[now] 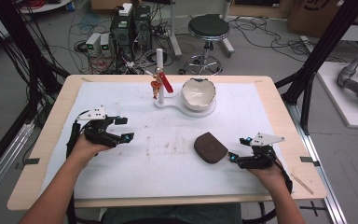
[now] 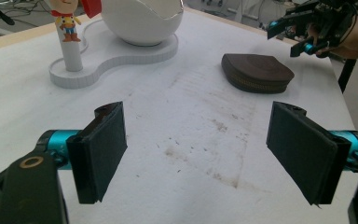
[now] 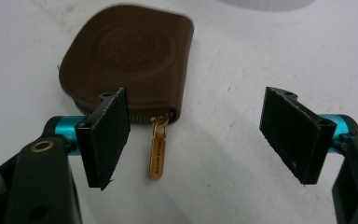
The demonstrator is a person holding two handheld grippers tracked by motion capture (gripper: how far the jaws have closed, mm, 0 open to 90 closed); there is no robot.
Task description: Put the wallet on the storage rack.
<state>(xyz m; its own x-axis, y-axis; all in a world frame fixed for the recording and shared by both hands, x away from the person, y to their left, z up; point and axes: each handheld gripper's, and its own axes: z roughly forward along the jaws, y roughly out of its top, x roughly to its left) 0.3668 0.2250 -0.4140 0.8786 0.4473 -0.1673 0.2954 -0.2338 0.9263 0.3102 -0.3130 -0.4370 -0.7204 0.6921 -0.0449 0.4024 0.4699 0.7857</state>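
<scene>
A brown leather zip pouch (image 1: 209,147) (image 2: 257,71) (image 3: 128,56) lies flat on the white mat, right of centre. Its gold zipper pull (image 3: 157,151) points toward my right gripper (image 1: 239,149) (image 3: 198,135). That gripper is open just right of the pouch, low over the mat, and the pull lies between its jaws, near the left one, untouched. My left gripper (image 1: 125,128) (image 2: 198,144) is open over the left half of the mat with nothing between its pads. From the left gripper view, the right gripper (image 2: 291,36) hovers just beyond the pouch.
At the back centre, a white egg-shaped bowl (image 1: 198,92) (image 2: 142,18) sits on a white base (image 1: 168,103) that also bears a post with a small toy figure (image 1: 157,84) (image 2: 66,21). Beyond the table are a stool (image 1: 208,28), cables and computers.
</scene>
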